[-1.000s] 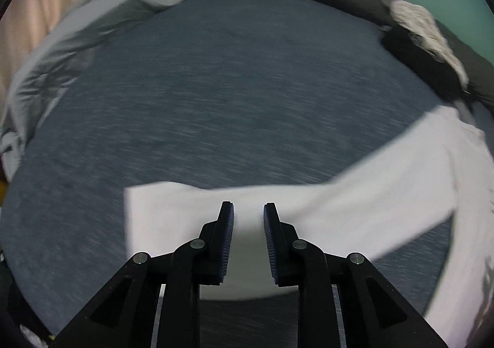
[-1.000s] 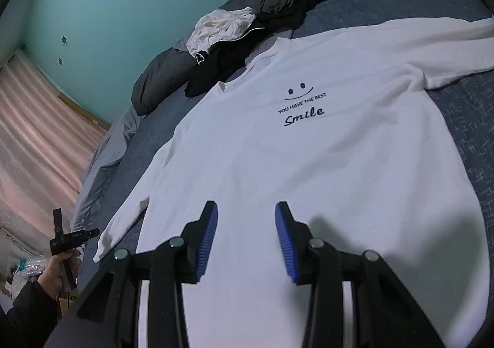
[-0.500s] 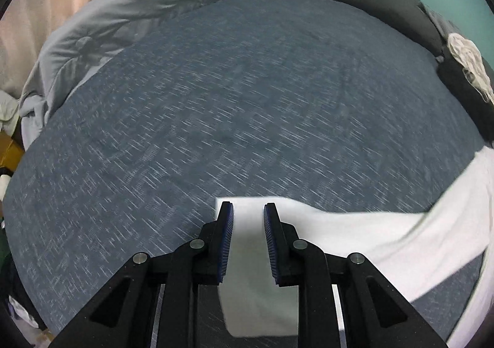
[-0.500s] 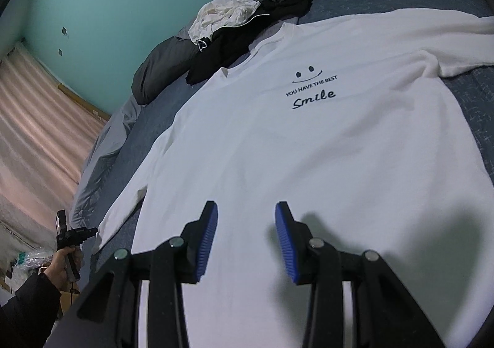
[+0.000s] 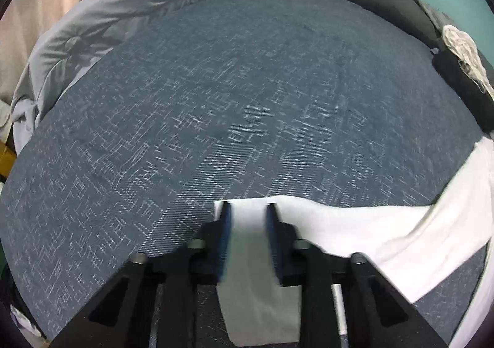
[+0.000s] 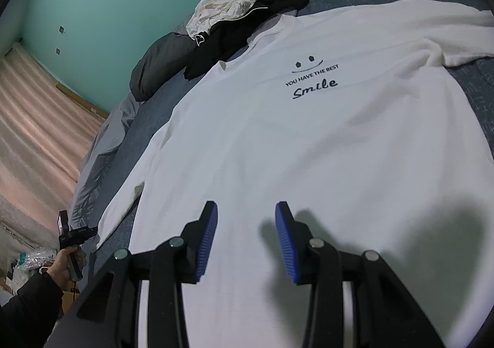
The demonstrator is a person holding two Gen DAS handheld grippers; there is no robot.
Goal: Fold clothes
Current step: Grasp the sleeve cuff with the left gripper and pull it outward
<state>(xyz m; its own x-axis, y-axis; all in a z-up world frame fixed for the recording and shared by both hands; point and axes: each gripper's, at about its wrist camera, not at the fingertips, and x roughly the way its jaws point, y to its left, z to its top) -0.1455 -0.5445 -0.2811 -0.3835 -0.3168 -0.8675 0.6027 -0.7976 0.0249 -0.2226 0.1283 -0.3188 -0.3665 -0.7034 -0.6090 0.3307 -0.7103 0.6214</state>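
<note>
On bed (image 6: 481, 94), shirt (image 6: 308, 147) flat, collar wallward

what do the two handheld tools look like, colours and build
Both are alike: the left tool and right tool have matte black angular linkage arms joined by round silver pins, each ending in two narrow fingers faced with blue ribbed pads. The hand holding the left one wears a dark sleeve.

Left wrist view looks steeply down, close over the bed (image 5: 247, 101); right wrist view slants across it; both share the white shirt (image 6: 308, 147).
</note>
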